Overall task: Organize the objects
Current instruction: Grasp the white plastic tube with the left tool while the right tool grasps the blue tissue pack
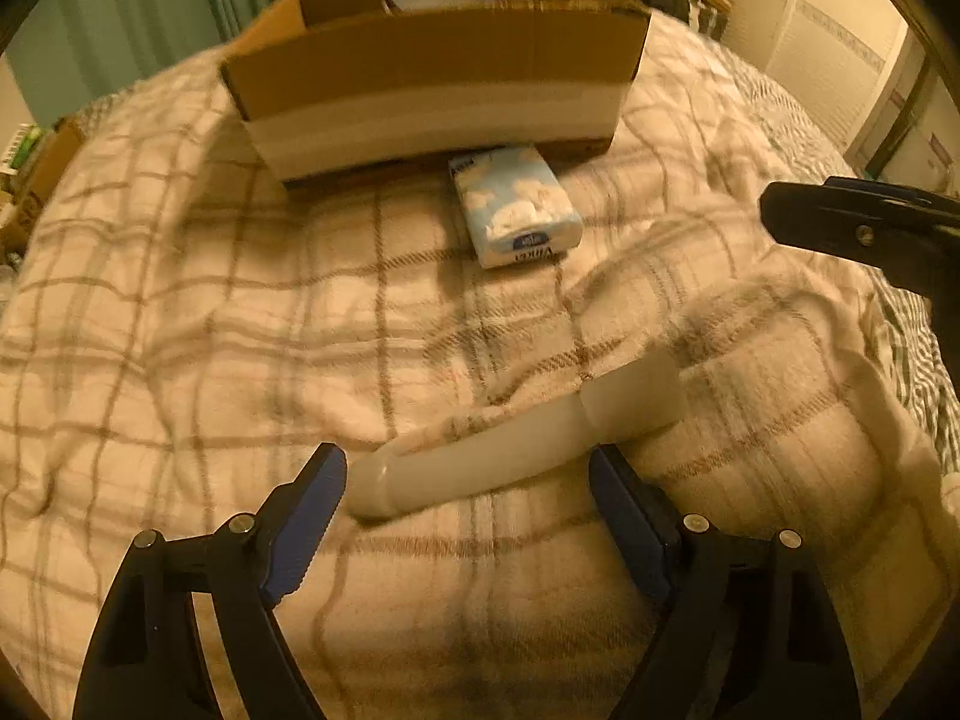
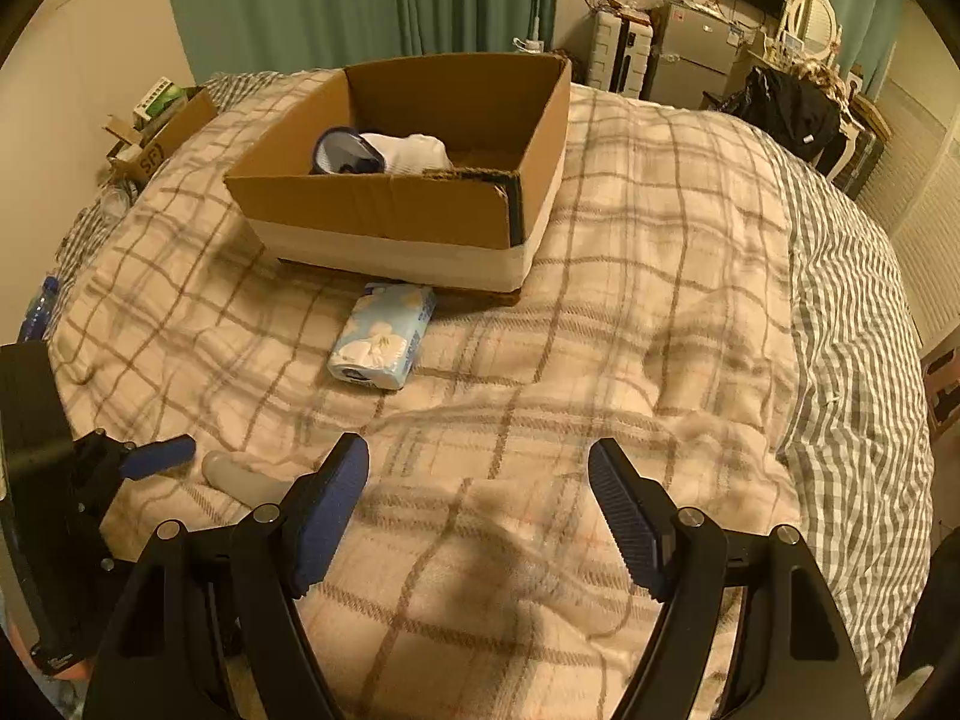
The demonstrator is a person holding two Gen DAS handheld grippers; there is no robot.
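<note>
A white squeeze tube [image 1: 480, 456] lies on the plaid blanket, between the open jaws of my left gripper [image 1: 468, 474], not gripped. The tube's end also shows in the right wrist view [image 2: 240, 477], beside my left gripper's finger [image 2: 159, 456]. A blue tissue pack [image 1: 516, 207] [image 2: 384, 342] lies against the front of the cardboard box [image 1: 432, 60] [image 2: 384, 204], which holds a white and dark cloth item [image 2: 378, 153]. My right gripper [image 2: 480, 480] is open and empty above the blanket; part of it shows in the left wrist view [image 1: 864, 228].
The plaid blanket [image 2: 630, 300] covers the bed, with a checked sheet [image 2: 852, 300] at the right edge. A small carton with clutter [image 2: 162, 120] sits at the bed's far left. Green curtains [image 2: 360, 0] and furniture [image 2: 690, 54] stand behind.
</note>
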